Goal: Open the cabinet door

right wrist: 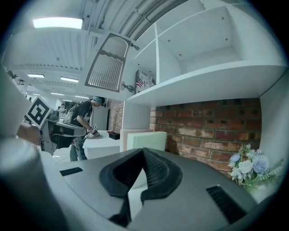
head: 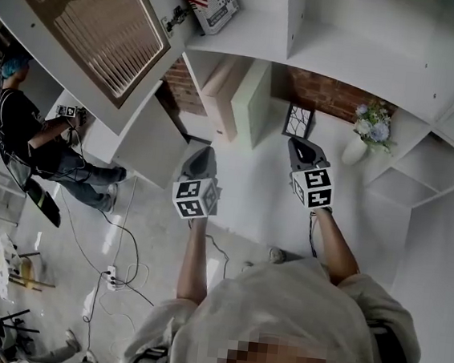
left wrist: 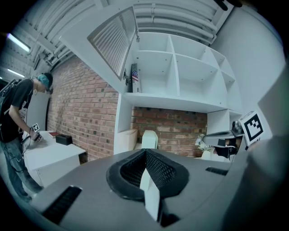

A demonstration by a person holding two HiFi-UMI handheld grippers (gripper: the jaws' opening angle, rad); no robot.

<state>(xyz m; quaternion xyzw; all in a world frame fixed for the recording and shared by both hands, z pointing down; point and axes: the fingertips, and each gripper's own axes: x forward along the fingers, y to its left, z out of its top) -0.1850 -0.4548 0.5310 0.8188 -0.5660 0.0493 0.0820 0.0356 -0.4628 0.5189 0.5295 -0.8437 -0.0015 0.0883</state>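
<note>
The white-framed, slatted cabinet door hangs swung up at the far left, so the task looks done. The left hand-held gripper and right hand-held gripper are both closed and empty.

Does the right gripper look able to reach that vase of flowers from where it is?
Probably yes. The vase of flowers stands on the white counter to the right of the right gripper, with nothing between them. The gripper is shut, so it must open first.
</note>
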